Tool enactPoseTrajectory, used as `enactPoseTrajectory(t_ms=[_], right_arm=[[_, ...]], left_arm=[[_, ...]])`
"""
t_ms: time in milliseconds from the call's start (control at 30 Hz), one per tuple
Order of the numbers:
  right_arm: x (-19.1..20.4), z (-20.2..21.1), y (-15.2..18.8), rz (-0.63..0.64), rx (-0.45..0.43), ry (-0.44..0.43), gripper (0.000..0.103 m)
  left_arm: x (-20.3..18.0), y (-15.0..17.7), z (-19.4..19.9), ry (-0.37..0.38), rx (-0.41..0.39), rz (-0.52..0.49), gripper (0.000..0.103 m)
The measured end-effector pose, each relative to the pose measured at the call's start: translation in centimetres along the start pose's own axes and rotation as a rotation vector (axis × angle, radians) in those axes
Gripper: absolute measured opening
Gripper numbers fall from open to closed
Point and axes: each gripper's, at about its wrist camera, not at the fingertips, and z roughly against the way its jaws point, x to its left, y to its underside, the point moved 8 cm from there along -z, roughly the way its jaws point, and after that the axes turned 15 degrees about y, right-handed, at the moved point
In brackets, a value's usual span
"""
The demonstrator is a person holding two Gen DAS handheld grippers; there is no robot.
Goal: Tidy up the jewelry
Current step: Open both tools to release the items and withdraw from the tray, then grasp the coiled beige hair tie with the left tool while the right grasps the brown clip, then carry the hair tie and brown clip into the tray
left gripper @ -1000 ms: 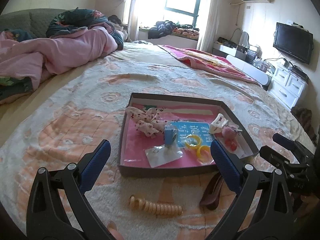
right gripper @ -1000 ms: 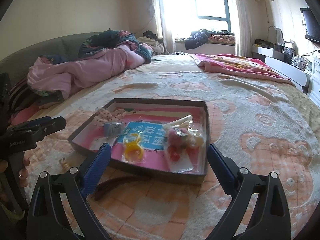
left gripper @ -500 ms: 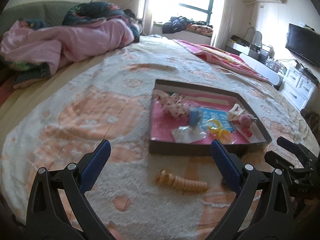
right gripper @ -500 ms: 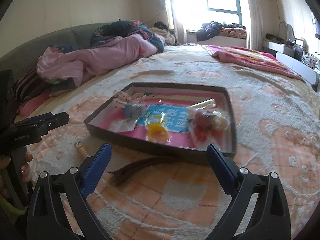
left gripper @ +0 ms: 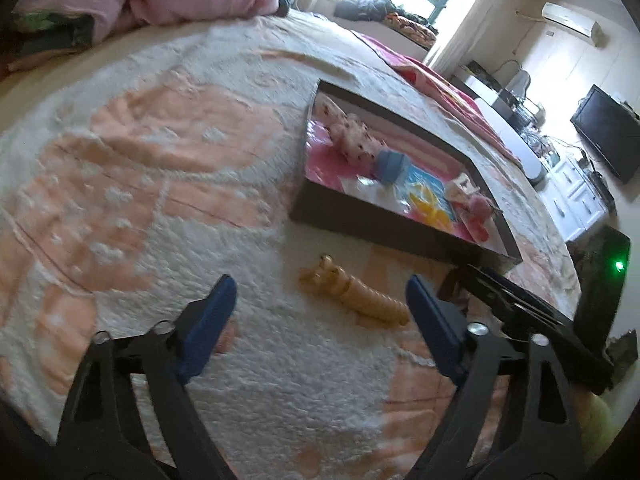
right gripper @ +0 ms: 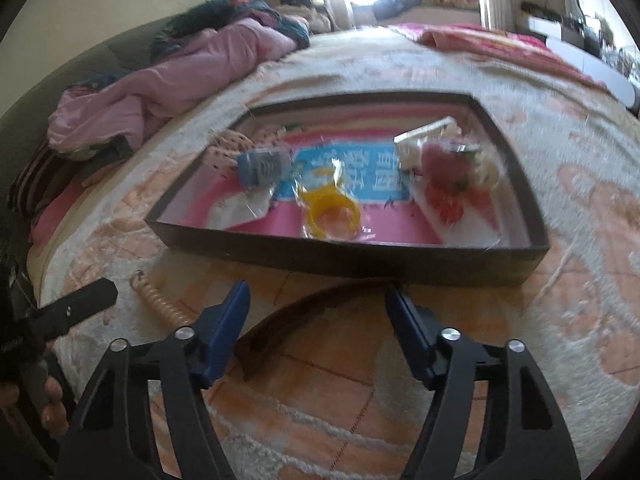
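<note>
A shallow dark box [left gripper: 384, 232] [right gripper: 360, 256] with a pink floor lies on the bed and holds a spotted bow [left gripper: 354, 142], a blue piece [right gripper: 262, 166], yellow rings [right gripper: 330, 210] and red and white bagged items [right gripper: 448, 176]. A beige spiral hair tie [left gripper: 356, 294] [right gripper: 160, 304] lies on the blanket in front of the box. My left gripper [left gripper: 320, 304] is open just before the tie. A curved brown hair clip [right gripper: 304, 316] lies by the box's front wall. My right gripper [right gripper: 318, 312] is open low over it.
The bed has a cream and orange blanket [left gripper: 160, 160]. Pink bedding [right gripper: 180, 68] is heaped at the far left. A red blanket [right gripper: 500, 44] lies far right. White drawers [left gripper: 576, 196] and a TV [left gripper: 608, 132] stand beyond the bed. The right gripper [left gripper: 520, 308] shows in the left view.
Both grippers have dropped lower and moved forward. The left one has closed in on the spiral tie. The right one has closed in on the brown clip. Both stay open.
</note>
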Motion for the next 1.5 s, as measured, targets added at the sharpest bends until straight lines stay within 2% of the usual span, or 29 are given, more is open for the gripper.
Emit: enactPoseTrajectory(t_ms=[167, 333, 367, 400, 433, 533, 633, 767, 1000, 1500], right_arm=[[0.3, -0.6, 0.5, -0.013, 0.028, -0.035, 0.056], [-0.3, -0.4, 0.7, -0.029, 0.036, -0.049, 0.049], [-0.6, -0.4, 0.8, -0.038, 0.041, -0.051, 0.047], [-0.8, -0.3, 0.9, -0.045, 0.046, -0.057, 0.046], [-1.0, -0.3, 1.0, -0.055, 0.051, -0.067, 0.04], [-0.9, 0.2, 1.3, -0.063, 0.056, -0.093, 0.033], [-0.7, 1.0, 1.2, -0.06, 0.052, -0.12, 0.025], [-0.1, 2.6, 1.2, -0.03, 0.014, -0.142, 0.019], [-0.5, 4.6, 1.2, -0.01, -0.03, -0.154, 0.01], [-7.7, 6.9, -3.7, -0.088, -0.199, -0.007, 0.01]], left_arm=[[-0.3, 0.5, -1.7, 0.045, 0.039, 0.038, 0.056], [0.2, 0.2, -3.3, 0.055, 0.05, 0.118, 0.051], [0.2, 0.1, -3.4, 0.047, 0.048, 0.127, 0.046], [0.4, 0.1, -3.6, 0.04, 0.045, 0.132, 0.034], [0.5, 0.1, -3.8, 0.033, 0.045, 0.134, 0.027], [0.4, 0.1, -3.8, 0.039, 0.045, 0.121, 0.019], [-0.8, -0.1, -3.1, 0.079, 0.025, 0.085, 0.018], [-3.1, -0.3, -1.9, 0.096, -0.002, -0.01, 0.018], [-6.6, -1.8, -0.7, 0.079, -0.058, -0.153, 0.018], [-11.3, -4.8, -3.8, 0.09, -0.06, -0.294, 0.018]])
